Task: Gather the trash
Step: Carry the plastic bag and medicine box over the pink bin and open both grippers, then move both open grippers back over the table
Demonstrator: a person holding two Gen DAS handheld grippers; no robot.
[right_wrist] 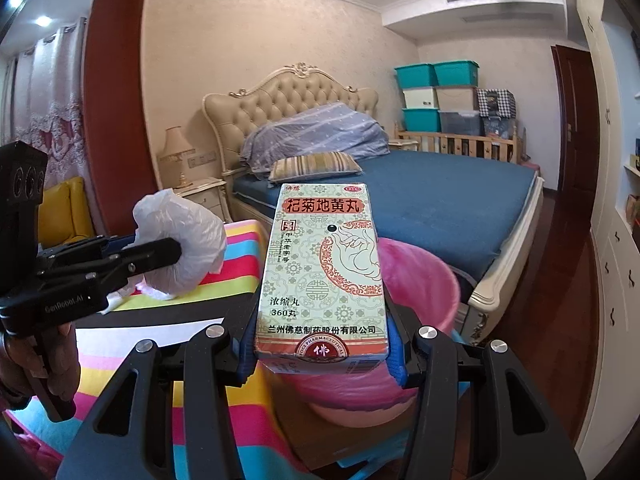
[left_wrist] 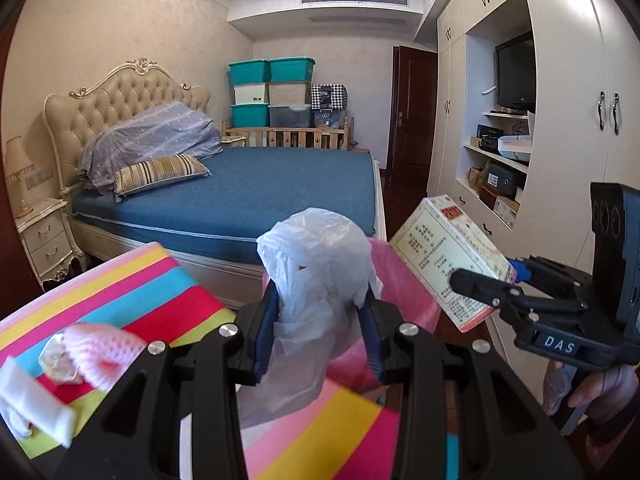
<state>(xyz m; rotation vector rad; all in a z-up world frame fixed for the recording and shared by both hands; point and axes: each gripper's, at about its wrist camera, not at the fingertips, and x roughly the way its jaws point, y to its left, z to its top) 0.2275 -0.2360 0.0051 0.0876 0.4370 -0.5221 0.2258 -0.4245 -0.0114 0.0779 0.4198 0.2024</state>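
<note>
Both loads are in hand above the pink-lined round bin (right_wrist: 424,280): the left gripper (left_wrist: 320,320) clamps a crumpled white plastic bag (left_wrist: 316,256), the right gripper (right_wrist: 320,354) a printed cardboard medicine box (right_wrist: 324,272). Next, I judge, release the 2 items over the bin's mouth.

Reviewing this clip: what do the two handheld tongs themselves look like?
Both are matte black linkage frames with silver pivot bolts and blue finger pads. The left tongs carry grey "GenRobot.AI" lettering; the right tongs carry a white "DAS" label. Each has a black block with round holes on top. No cables or sleeves are visible.
</note>
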